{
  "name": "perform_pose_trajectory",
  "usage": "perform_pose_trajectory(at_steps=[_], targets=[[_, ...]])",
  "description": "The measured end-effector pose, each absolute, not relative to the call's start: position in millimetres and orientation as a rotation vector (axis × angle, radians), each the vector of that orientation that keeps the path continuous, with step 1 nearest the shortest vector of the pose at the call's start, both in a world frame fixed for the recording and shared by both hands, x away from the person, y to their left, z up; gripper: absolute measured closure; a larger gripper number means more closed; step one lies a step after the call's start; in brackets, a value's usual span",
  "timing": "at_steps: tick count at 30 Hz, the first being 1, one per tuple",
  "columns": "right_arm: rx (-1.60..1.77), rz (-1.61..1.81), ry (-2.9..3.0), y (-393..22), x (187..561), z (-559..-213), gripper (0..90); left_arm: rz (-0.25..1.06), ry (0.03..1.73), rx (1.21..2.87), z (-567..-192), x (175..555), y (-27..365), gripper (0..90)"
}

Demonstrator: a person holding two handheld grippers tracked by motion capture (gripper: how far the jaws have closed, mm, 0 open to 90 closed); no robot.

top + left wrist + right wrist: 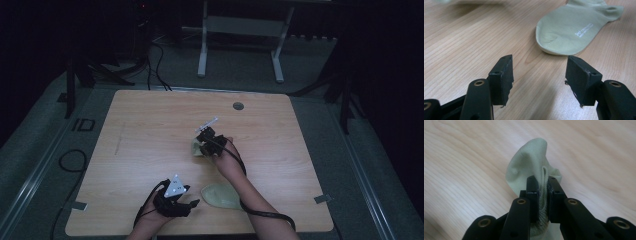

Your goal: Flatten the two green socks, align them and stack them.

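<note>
The right claw (543,195) pinches a pale sock (529,162) over the desk (150,130); the left claw (544,80) is spread near a flat sock (571,27).

Both grippers are black. The left gripper (172,198) has a grey three-cornered plate on top. Behind its flat, square fingers (503,77) sit round brass screws. A black cable trails from the right gripper (209,140).

The high view looked down on the whole table (150,125); each gripper camera sat close behind its jaws, sharing that tabletop.
</note>
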State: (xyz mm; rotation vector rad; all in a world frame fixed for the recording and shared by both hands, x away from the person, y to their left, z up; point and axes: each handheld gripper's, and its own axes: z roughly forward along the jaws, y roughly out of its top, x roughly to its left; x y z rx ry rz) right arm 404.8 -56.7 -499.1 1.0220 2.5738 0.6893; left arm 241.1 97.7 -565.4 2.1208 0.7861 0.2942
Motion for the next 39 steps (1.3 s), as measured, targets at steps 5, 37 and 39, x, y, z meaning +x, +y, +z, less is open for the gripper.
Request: perform_pose_trajectory(at_steps=[5, 37, 39], targets=[[1.062, 0.669, 2.521, -82, 406, -483, 82.3, 0.287, 0.772, 2.108, -565, 240, 97, 38.8], [1.155, 0.65, 2.565, -133, 380, -542, 55.8, 0.255, 0.787, 2.067, -562, 248, 93, 37.8], [1.14, 0.652, 2.57, -130, 379, -543, 48.0, 0.265, 0.794, 2.052, -560, 252, 93, 37.8]])
